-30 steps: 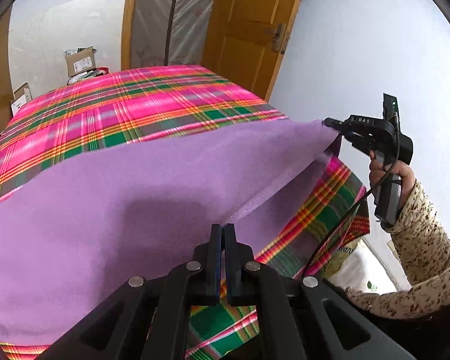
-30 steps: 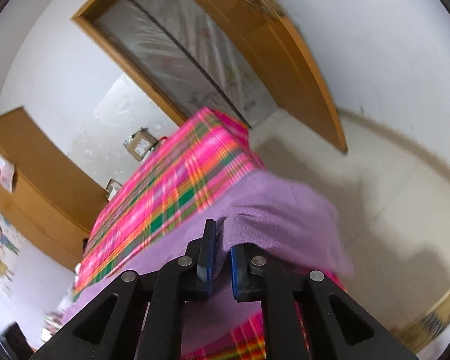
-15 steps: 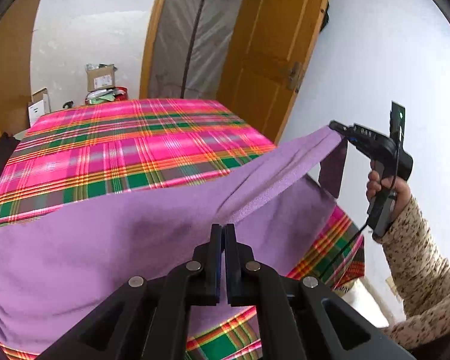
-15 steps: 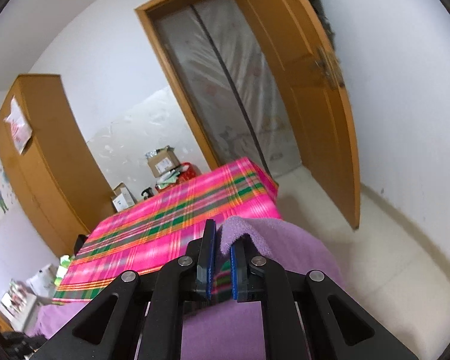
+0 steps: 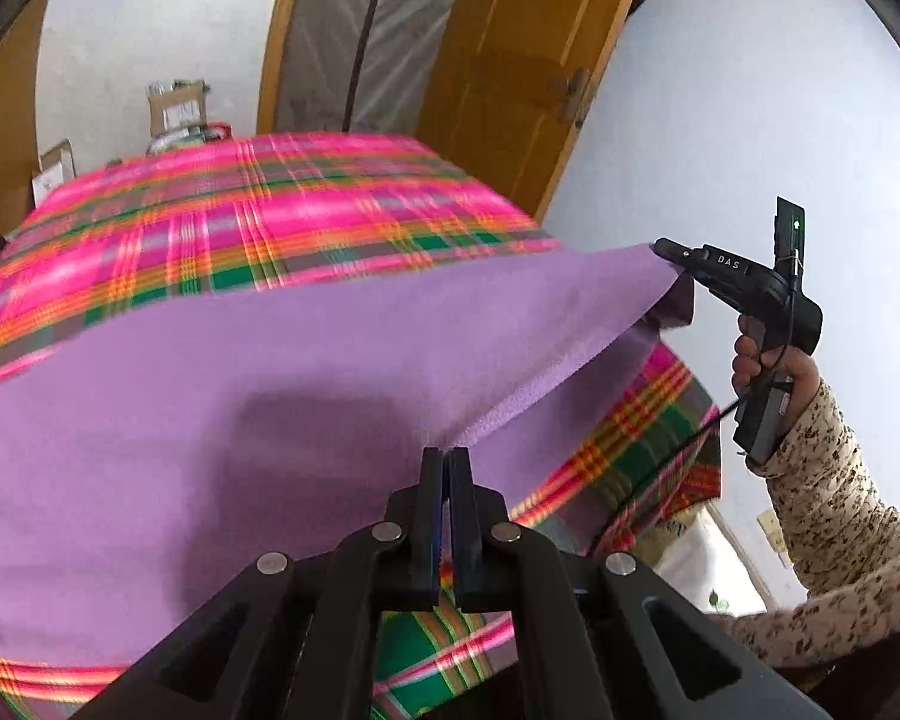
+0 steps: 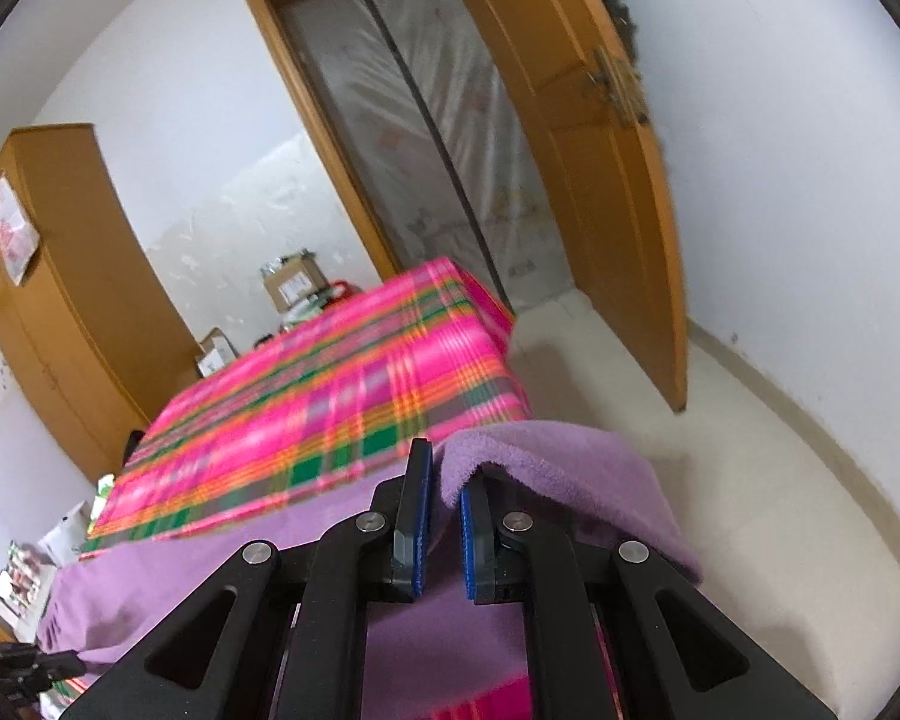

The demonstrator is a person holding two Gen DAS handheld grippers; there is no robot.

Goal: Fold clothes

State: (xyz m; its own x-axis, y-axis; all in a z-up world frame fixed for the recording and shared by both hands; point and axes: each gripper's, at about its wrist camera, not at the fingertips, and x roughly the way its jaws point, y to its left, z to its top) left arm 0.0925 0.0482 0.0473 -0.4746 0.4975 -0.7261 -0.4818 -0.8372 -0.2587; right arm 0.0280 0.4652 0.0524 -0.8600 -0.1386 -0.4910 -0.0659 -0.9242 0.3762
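Plaid-covered bed [image 5: 282, 222] beneath 2 tools: the left tool [image 5: 447, 462] is clenched on the purple cloth [image 5: 210, 408], the right tool [image 6: 444, 480] nips its far corner. Edge lifted taut over the bed for a fold; next, probably carry both corners across evenly.

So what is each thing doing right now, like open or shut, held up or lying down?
Purple cloth: lifted along one edge, the rest draped over the bed.
Left hand-held gripper: shut on the purple cloth's edge.
Right hand-held gripper: shut on a corner of the purple cloth.
Plaid bedcover: spread flat on the bed.
Wooden door: open.
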